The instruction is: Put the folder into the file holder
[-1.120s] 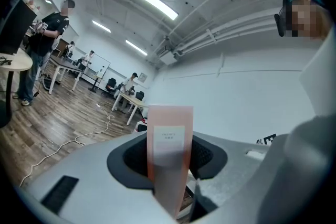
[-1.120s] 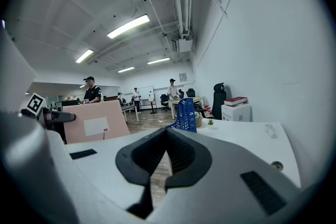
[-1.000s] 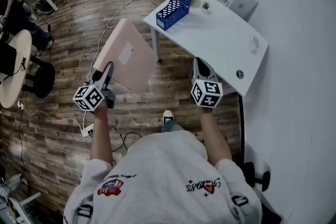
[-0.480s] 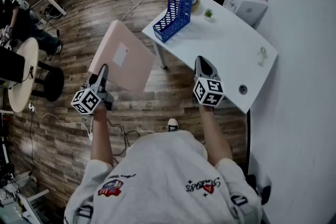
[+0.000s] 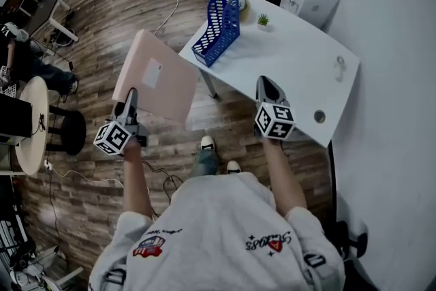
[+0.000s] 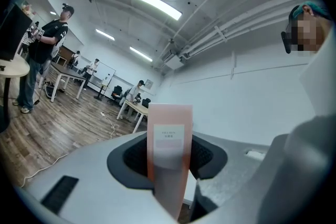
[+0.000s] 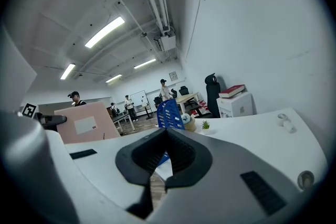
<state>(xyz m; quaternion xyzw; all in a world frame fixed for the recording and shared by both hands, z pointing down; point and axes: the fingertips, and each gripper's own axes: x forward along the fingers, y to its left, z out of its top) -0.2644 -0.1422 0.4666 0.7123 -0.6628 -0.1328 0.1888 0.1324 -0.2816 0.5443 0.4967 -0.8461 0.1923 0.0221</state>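
- Between the jaws of the left claw, the pink folder sits pinched by its near edge, rising ahead.
- Right claw: tips pressed together, empty, just over the white table's near edge.
- Farther ahead of both claws, the blue file holder stands on that table.

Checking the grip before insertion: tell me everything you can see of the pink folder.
The folder is flat, pale pink, stiff-looking and closed, with a white label on its face. It hangs tilted over the wooden floor, left of the white table, clamped at its near edge by the left tool. Nothing else touches it; it is not yet in the blue file holder.
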